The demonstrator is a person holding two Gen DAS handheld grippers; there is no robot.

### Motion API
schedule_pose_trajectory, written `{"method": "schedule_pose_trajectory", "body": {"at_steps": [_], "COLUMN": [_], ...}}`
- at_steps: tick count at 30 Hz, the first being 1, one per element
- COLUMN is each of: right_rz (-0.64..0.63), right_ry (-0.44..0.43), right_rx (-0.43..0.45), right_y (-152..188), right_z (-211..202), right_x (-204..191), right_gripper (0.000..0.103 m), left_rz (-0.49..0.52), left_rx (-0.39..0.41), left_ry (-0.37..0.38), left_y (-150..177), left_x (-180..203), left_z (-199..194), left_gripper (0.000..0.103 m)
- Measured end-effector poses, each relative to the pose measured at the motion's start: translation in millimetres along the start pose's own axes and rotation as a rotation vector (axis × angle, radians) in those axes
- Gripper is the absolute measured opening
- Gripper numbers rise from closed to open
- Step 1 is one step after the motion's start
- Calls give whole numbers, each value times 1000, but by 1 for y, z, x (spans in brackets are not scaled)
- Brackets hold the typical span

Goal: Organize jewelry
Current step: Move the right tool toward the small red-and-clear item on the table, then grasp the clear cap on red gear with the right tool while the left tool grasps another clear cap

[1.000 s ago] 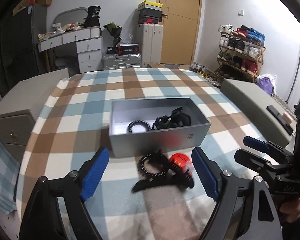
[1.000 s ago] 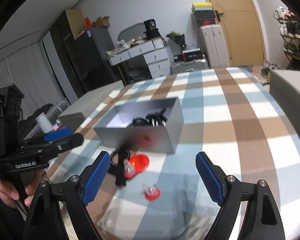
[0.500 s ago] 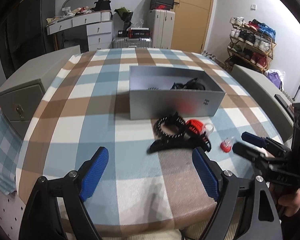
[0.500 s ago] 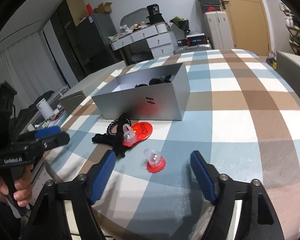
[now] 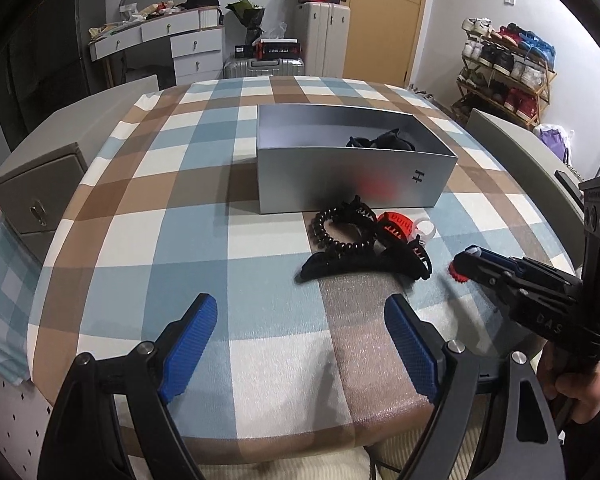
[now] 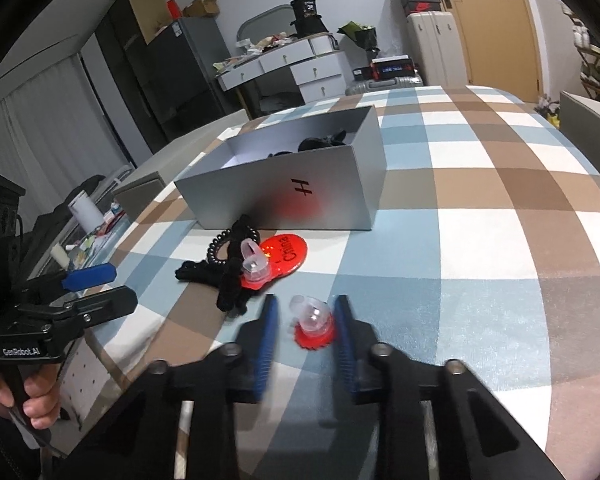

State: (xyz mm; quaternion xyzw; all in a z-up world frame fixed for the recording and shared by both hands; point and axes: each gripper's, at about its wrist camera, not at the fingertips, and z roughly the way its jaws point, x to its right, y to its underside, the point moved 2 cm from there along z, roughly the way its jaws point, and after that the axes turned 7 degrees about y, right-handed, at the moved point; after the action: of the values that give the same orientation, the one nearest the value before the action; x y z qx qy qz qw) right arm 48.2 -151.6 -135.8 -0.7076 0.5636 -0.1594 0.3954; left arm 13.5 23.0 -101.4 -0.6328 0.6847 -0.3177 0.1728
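A small clear-topped piece with a red toothed base (image 6: 314, 322) lies on the checked cloth. My right gripper (image 6: 305, 300) is closing onto it, blue pads (image 6: 342, 320) tight at its sides; in the left wrist view the right gripper (image 5: 466, 258) looks pinched on that red piece (image 5: 456, 274). Beyond it lie a red "China" badge (image 6: 286, 254), a black coil hair tie (image 5: 332, 232) and a black hair claw (image 5: 352, 264). The silver box (image 5: 340, 188) behind them holds dark items. My left gripper (image 5: 300, 304) hangs open and empty, short of the claw.
The round table (image 5: 160, 208) carries a blue, brown and white checked cloth. Grey chair backs (image 5: 512, 140) stand at its right and left. A dresser, suitcases, a door and a shoe rack lie beyond. A hand holds each gripper's handle.
The right gripper's jaws went from wide apart to narrow around the small red-based piece while it sank toward the table. The left gripper dropped slightly and stayed open.
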Motion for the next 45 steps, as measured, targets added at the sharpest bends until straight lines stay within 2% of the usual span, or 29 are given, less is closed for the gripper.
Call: {"method": "schedule_pose_trajectory", "body": {"at_steps": [8,15,22,25,31,36,38,42,44,45], "right_rz": [18,63,55,39,42,51,53,36,36,34], "right_ry": [-39,-59,26,69,86,86,84,83,76,77], "right_rx": [48,110,157,180,214,222,222,229,230,231], "right_y": [2,1,-1,-2,-2,-3,-4,-4,-3,-3], "right_z": [-12,-25,-33,-37,-44,-46,-47,-48,-49,-50], "right_x": [4,13,18,18,22,26,27,24,23,23], "right_gripper": [18,18,18,18,18,18,18,18,18,18], "left_rz": [3,62,105,130,216,265,288,322,329,332], "left_rx": [19,8,14,-7,-38,-60,-61,-78,-92,-89], "left_ry": [14,29,65,66,59,89,84,80,76,66], "left_y": [-7,-16,-28,-32,-37,-38,-39,-39,-39,-39], "left_x": [9,26,46,54,69,77,80,86,86,86], "left_z": [-6,-1,8,16,34,44,46,52,56,56], "left_gripper": [83,83,83,83,83,82,73,60,45,43]}}
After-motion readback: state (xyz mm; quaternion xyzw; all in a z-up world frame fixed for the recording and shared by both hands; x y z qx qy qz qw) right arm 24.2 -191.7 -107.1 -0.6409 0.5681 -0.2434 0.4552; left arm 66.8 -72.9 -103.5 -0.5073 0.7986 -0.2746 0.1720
